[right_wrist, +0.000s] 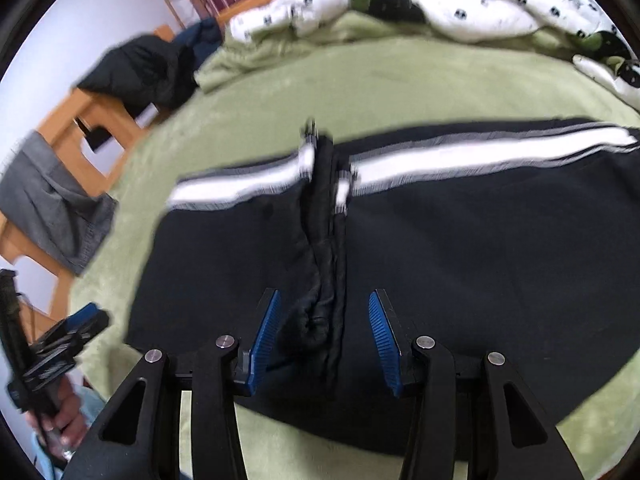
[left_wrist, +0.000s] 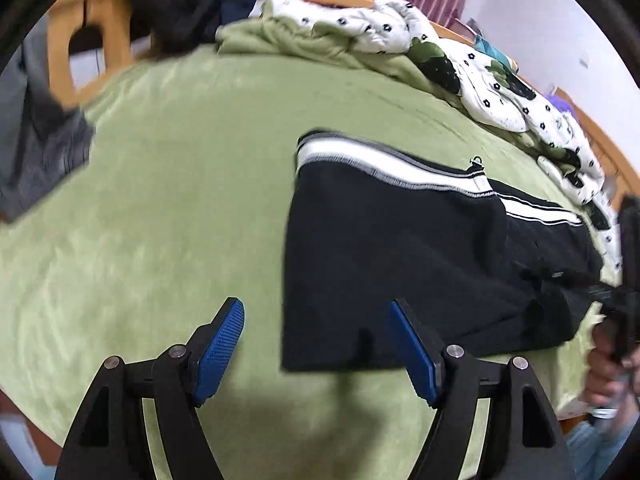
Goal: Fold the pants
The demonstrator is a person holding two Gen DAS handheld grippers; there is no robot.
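Observation:
Black pants (left_wrist: 400, 256) with a white side stripe lie flat on the green bed cover (left_wrist: 180, 200). My left gripper (left_wrist: 316, 312) is open above the bed, its right finger over the pants' near left corner. In the right wrist view the pants (right_wrist: 460, 248) fill the middle, with a bunched ridge of fabric running down the centre. My right gripper (right_wrist: 324, 304) is open, its blue pads either side of that ridge, holding nothing. The left gripper also shows in the right wrist view (right_wrist: 64, 344), at the far left edge.
A white flower-print quilt (left_wrist: 480, 80) is heaped along the far side of the bed. Dark clothes (left_wrist: 176, 4) hang on a wooden chair (left_wrist: 80, 32) at the back left. A grey garment (left_wrist: 36, 152) lies at the bed's left edge.

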